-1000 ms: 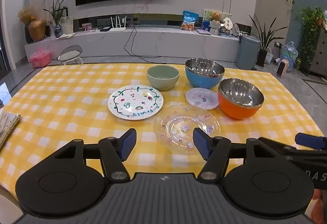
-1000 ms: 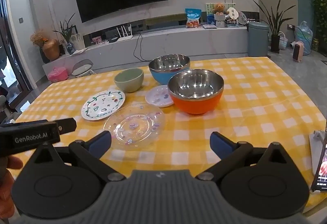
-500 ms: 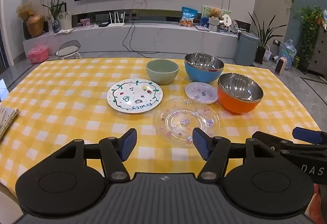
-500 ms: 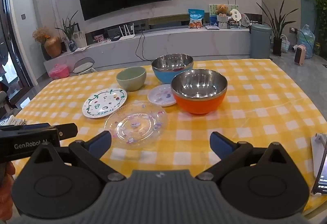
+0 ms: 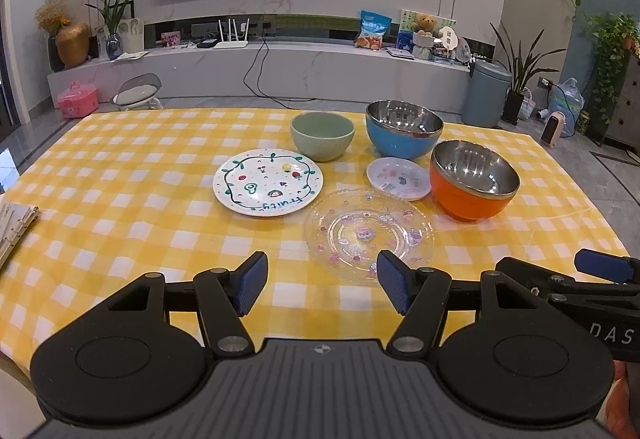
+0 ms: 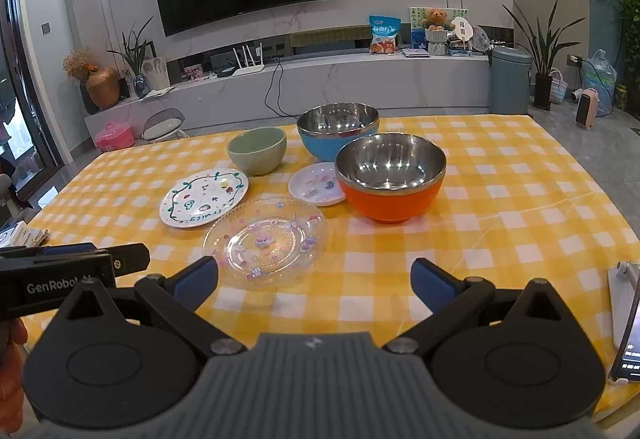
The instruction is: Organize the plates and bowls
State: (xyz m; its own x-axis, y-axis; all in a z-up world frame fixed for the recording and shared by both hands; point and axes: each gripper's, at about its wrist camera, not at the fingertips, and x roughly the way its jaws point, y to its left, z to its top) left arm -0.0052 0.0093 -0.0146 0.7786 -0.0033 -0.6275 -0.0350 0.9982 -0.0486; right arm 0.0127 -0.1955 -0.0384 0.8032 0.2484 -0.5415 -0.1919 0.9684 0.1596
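From the left wrist camera, the left gripper (image 5: 322, 287) hangs above the near edge of the yellow checked tablecloth (image 5: 120, 175), its blue-padded jaws spread apart and holding nothing. Just beyond its right pad lies the clear glass plate (image 5: 369, 235). To the left and further back sits the white fruit-pattern plate (image 5: 268, 182), with the green bowl (image 5: 322, 135) behind it. The small pink saucer (image 5: 399, 178) lies between the blue steel bowl (image 5: 404, 129) and the orange steel bowl (image 5: 474, 179), and appears to touch or slip under the orange one. A ring binder (image 5: 14, 227) pokes in at the left edge.

From the right wrist camera, the right gripper (image 6: 314, 281) also floats over the cloth with jaws wide and empty; the glass plate (image 6: 265, 241) sits just past its left pad, and the orange bowl (image 6: 391, 177) stands ahead. A phone (image 6: 628, 327) rests at the right edge.

Every dish stands separate, so sorting seems not yet begun; this looks like the approach. A sensible next move is pinching a plate's rim, probably the glass one, which needs a low, flat entry because the rim lies nearly flush with the cloth.
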